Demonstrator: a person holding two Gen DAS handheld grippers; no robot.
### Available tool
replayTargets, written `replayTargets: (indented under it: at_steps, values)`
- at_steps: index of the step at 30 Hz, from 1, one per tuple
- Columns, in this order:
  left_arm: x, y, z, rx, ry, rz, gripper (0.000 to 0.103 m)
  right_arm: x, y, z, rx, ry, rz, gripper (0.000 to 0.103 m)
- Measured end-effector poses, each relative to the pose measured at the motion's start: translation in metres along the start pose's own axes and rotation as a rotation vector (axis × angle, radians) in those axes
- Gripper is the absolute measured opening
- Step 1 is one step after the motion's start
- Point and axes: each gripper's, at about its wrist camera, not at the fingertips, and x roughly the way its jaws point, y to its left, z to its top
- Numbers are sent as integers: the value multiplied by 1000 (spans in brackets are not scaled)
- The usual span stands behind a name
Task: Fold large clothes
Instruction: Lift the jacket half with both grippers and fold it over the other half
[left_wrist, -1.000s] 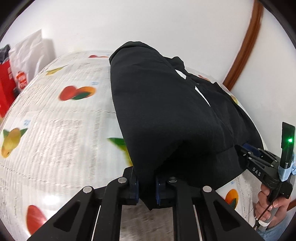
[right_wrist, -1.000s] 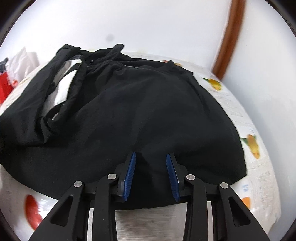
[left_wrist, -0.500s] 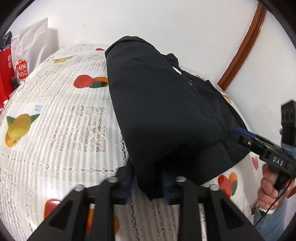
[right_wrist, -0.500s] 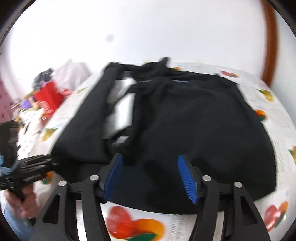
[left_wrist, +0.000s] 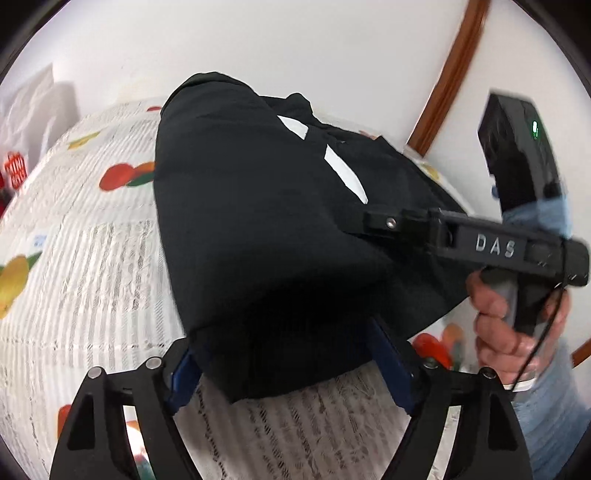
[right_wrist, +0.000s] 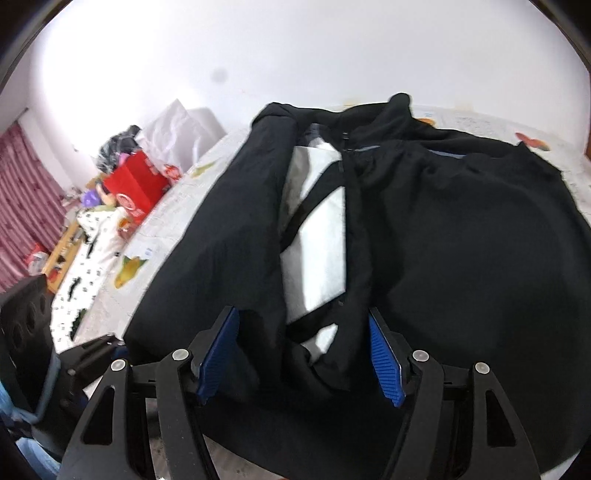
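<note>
A black jacket (left_wrist: 258, 221) lies folded on a table under a white lace cloth with fruit prints (left_wrist: 92, 258). My left gripper (left_wrist: 288, 369) is at the jacket's near hem. Its jaws are opening wide, the hem lies loose between the blue pads (left_wrist: 181, 376), and nothing is pinched. My right gripper (right_wrist: 301, 358) hovers open over the jacket's front, where white lining (right_wrist: 317, 243) shows between the black flaps (right_wrist: 461, 240). In the left wrist view the right gripper (left_wrist: 376, 221) reaches in from the right, held by a person's hand (left_wrist: 498, 321).
A white wall stands behind the table, with a brown door frame (left_wrist: 447, 74) at the right. A red paper bag (right_wrist: 136, 184) and a white bag (left_wrist: 33, 110) sit at the table's far left, beside a cluttered side table (right_wrist: 66, 243) and a red curtain (right_wrist: 22, 206).
The left jaws went from shut on the jacket hem to wide apart, and the hem dropped onto the table. The right gripper swung left over the jacket front, its jaws spreading wider.
</note>
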Motion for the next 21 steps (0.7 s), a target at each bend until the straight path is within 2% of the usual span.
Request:
replayTargets:
  at_steps: [1, 2, 3, 4, 8, 14, 18, 21]
  values:
    - [3, -4, 1, 19, 1, 26, 83, 2, 0, 1, -5, 2, 17, 51]
    - [6, -7, 1, 32, 5, 39, 86, 3, 1, 1, -9, 5, 24, 45]
    - [9, -10, 3, 39, 12, 50, 89, 4, 2, 2, -15, 4, 22, 30]
    - [11, -14, 3, 49, 19, 67, 90, 3, 3, 2, -22, -2, 13, 10]
    - [14, -24, 1, 112, 39, 148, 93, -15, 3, 5, -37, -69, 30, 6]
    - [17, -31, 1, 156, 51, 191, 93, -86, -8, 8, -9, -279, 63, 4]
    - [20, -31, 7, 137, 56, 194, 92, -132, -24, -6, 10, -430, 10, 4]
    - [21, -29, 10, 129, 57, 196, 91, -149, -45, -21, 65, -471, -33, 5]
